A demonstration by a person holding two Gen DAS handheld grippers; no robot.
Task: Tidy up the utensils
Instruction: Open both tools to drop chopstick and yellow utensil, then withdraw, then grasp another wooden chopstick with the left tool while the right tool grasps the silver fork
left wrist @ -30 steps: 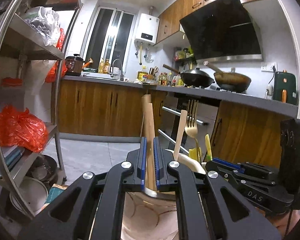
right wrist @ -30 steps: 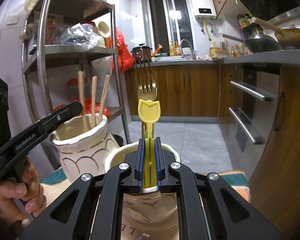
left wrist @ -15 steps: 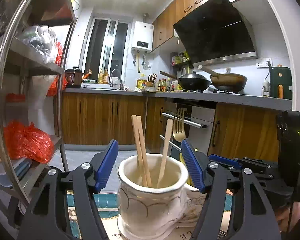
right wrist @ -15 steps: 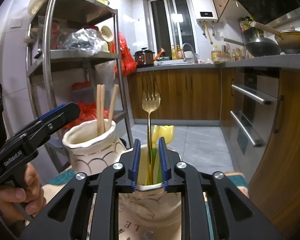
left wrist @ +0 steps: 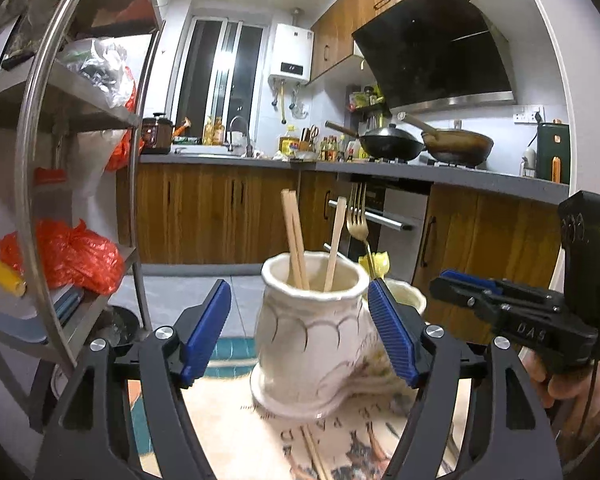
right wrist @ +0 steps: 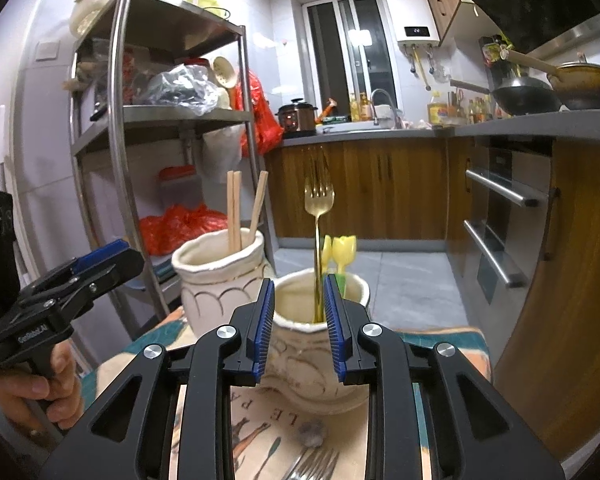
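Two cream ceramic jars stand on a printed cloth. The left jar (left wrist: pixel 308 336) holds wooden chopsticks (left wrist: pixel 294 248); it also shows in the right wrist view (right wrist: pixel 220 280). The right jar (right wrist: pixel 320 344) holds a gold fork (right wrist: pixel 318 208) and yellow tulip-shaped utensils (right wrist: pixel 340 250). My left gripper (left wrist: pixel 300 332) is open and empty, its jaws either side of the left jar. My right gripper (right wrist: pixel 298 324) is open and empty, just in front of the right jar's rim. A chopstick (left wrist: pixel 314 452) lies on the cloth. A silver fork (right wrist: pixel 312 466) lies on the cloth near me.
A steel shelf rack (right wrist: pixel 120 120) with red bags stands at the left. Wooden cabinets (right wrist: pixel 380 192) and an oven (right wrist: pixel 504 224) run along the back and right. A small grey object (right wrist: pixel 311 432) lies on the cloth (right wrist: pixel 260 432).
Both grippers opened and drew back. The left one let go of a chopstick into the left jar. The right one let go of the yellow utensil into the right jar.
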